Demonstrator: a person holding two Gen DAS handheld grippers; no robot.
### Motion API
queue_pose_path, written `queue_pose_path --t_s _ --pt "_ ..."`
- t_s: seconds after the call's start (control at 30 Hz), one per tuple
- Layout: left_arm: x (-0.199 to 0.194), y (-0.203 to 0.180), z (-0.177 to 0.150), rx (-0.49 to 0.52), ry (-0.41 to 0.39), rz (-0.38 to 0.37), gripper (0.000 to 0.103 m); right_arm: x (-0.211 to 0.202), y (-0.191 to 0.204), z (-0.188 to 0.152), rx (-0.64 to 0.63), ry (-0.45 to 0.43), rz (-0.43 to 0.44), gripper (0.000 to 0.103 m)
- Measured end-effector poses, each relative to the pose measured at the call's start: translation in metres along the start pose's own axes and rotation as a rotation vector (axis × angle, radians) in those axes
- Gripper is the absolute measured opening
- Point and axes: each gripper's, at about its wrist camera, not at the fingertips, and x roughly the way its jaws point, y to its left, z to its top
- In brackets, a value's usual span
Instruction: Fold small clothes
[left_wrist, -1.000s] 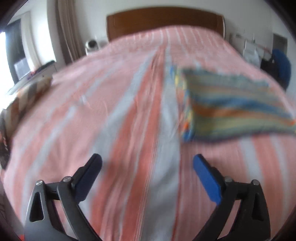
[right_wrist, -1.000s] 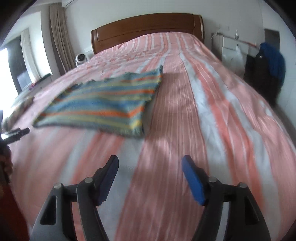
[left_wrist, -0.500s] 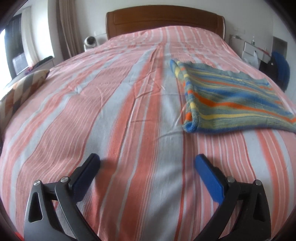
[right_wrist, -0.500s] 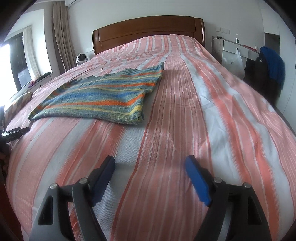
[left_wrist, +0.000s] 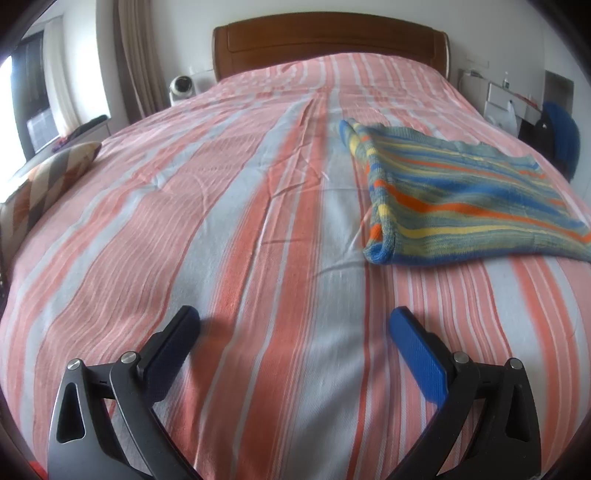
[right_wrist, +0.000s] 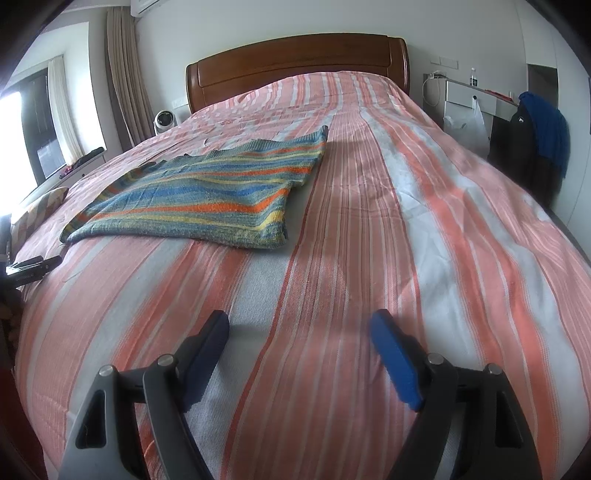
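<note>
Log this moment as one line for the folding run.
stage: between folds | striped knit: folded flat on bed | left gripper: open, empty | right gripper: open, empty | both short of knit

Bare striped bedspread (left_wrist: 229, 229) lies ahead of both claws, unobstructed as far as the headboard (left_wrist: 328, 40). The only item on the bed is the folded striped knit (right_wrist: 207, 199). A patterned cushion (left_wrist: 48, 181) borders the left edge.

No text, label, brand or number can be read anywhere (the far furniture is too small to tell).
</note>
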Motion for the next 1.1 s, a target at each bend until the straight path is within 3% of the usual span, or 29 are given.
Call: queue_pose_path --t_s 0.93,1.03,1.1 --pt "0.0 0.0 0.004 -0.006 0.005 0.006 0.102 0.0 0.001 0.0 -0.004 -0.002 -0.002 0.08" --pt "-0.013 -0.003 0.003 -0.016 0.042 0.026 0.101 0.0 0.001 0.0 -0.004 -0.003 0.0 0.08" --pt "-0.031 -0.012 -0.003 -0.006 0.041 0.001 0.101 0.0 0.001 0.0 -0.002 -0.005 0.005 0.08"
